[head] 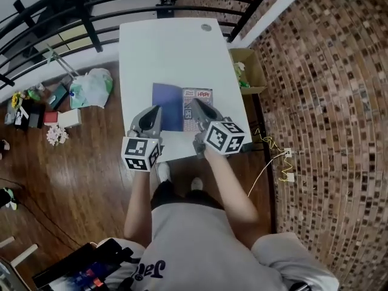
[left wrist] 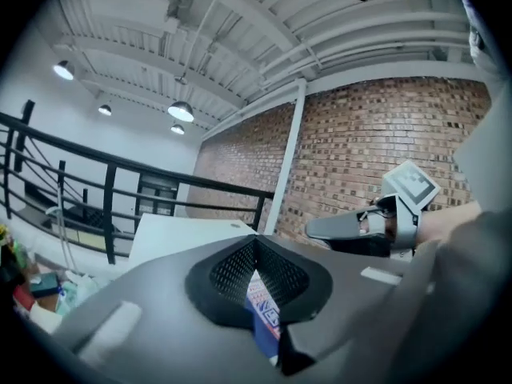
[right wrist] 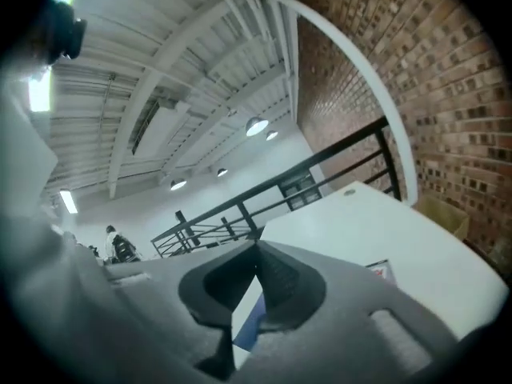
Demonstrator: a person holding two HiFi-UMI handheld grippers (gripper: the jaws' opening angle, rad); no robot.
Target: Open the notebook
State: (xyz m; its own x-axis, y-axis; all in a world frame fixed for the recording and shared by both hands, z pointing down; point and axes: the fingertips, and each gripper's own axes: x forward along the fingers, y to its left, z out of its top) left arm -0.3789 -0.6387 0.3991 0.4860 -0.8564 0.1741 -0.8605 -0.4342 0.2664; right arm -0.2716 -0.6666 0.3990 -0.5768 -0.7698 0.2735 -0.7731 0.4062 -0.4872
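I hold left gripper (head: 157, 110) and right gripper (head: 196, 103) jaws together, both empty, above the notebook (head: 168, 102). It looks open, so next I would pull clear.

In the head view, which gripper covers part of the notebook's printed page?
The right gripper: its tips overlap the printed page, while the left gripper reaches only the plain blue half.

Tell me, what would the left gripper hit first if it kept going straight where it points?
Probably the white table beyond the open notebook; the left gripper points only slightly down, so it might instead reach the black railing. Depth is unclear.
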